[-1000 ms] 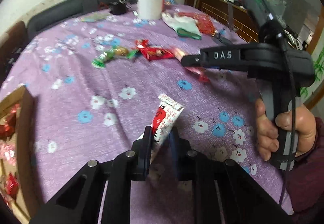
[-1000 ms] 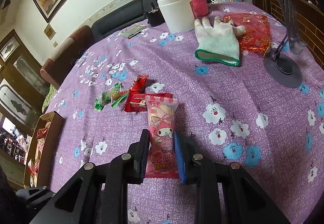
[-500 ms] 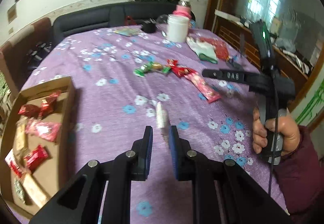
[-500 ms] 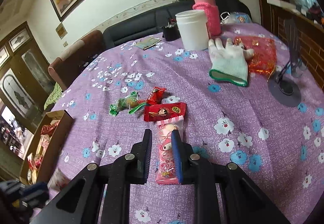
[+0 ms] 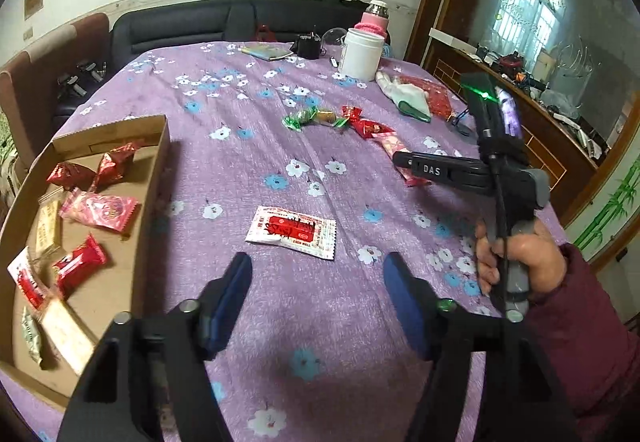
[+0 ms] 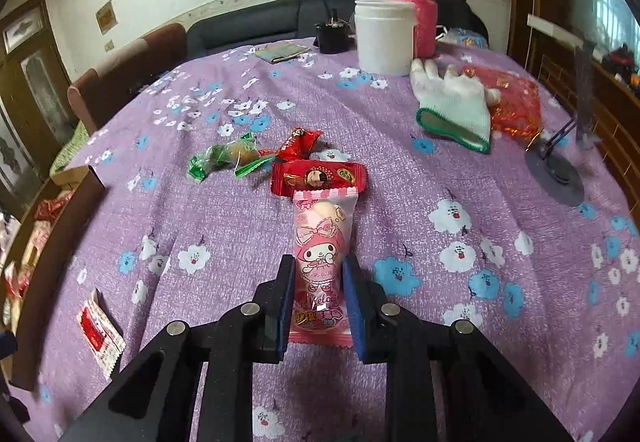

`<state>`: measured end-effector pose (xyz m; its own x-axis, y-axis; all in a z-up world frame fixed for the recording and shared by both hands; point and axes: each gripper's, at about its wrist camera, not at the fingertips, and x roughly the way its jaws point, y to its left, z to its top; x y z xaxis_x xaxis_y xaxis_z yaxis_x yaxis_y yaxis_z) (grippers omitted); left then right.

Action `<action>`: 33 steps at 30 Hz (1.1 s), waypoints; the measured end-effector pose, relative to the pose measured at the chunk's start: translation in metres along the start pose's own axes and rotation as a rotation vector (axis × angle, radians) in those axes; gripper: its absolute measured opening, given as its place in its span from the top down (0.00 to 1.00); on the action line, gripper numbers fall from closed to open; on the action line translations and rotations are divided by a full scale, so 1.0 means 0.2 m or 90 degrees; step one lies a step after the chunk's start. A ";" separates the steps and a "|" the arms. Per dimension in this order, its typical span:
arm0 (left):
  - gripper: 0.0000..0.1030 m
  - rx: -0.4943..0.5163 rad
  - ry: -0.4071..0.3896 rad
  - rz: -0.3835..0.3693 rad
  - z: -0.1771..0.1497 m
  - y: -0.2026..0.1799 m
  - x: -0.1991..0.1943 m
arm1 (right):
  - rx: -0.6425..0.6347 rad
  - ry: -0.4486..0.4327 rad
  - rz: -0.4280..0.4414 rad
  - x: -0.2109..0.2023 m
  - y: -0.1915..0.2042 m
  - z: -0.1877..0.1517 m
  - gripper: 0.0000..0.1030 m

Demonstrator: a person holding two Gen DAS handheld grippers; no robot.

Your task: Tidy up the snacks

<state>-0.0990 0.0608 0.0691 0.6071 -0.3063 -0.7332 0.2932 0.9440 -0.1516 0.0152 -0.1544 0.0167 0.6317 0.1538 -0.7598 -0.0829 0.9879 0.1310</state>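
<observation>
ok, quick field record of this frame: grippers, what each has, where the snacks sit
left gripper: open, empty
right gripper: shut on pink snack pack
white-red packet: flat on the purple tablecloth, ahead of left gripper, outside the box
cardboard box: left table edge, several wrapped snacks inside
loose snacks: red wrapper, green candies, mid-table

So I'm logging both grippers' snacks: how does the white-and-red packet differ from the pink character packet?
The white-and-red packet lies flat and free on the tablecloth, ahead of the open left gripper; the pink character packet sits between the fingers of the right gripper. The white-and-red one is squat and opaque, the pink one long, with a clear window at its far end. Both are sealed and outside the cardboard box.
</observation>
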 end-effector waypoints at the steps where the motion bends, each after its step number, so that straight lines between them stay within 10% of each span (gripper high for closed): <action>1: 0.33 -0.001 0.007 0.003 0.01 0.00 0.03 | -0.007 -0.001 -0.004 0.00 0.01 -0.01 0.76; 10: 0.29 -0.034 0.098 0.022 0.12 -0.02 0.41 | -0.006 0.002 0.003 -0.01 0.01 -0.02 0.76; 14: 0.93 0.038 0.092 0.052 0.15 -0.08 0.51 | -0.006 0.005 0.007 -0.01 0.02 -0.02 0.76; 18: 0.97 0.020 0.105 0.041 0.17 -0.04 0.49 | 0.000 0.014 0.013 0.00 0.01 -0.01 0.75; 20: 0.84 0.027 0.074 0.021 0.19 -0.05 0.40 | 0.008 0.021 0.021 0.01 -0.01 -0.01 0.74; 23: 0.00 0.081 0.039 0.015 0.24 -0.08 0.34 | 0.016 0.025 0.029 0.01 -0.02 0.00 0.74; 33: 0.01 0.272 0.076 0.015 0.38 -0.11 0.64 | 0.017 0.030 0.036 0.02 -0.03 0.01 0.74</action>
<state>0.0295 -0.0080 0.0284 0.5345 -0.2457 -0.8086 0.5750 0.8070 0.1349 0.0194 -0.1596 0.0147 0.5899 0.2104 -0.7796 -0.0963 0.9769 0.1908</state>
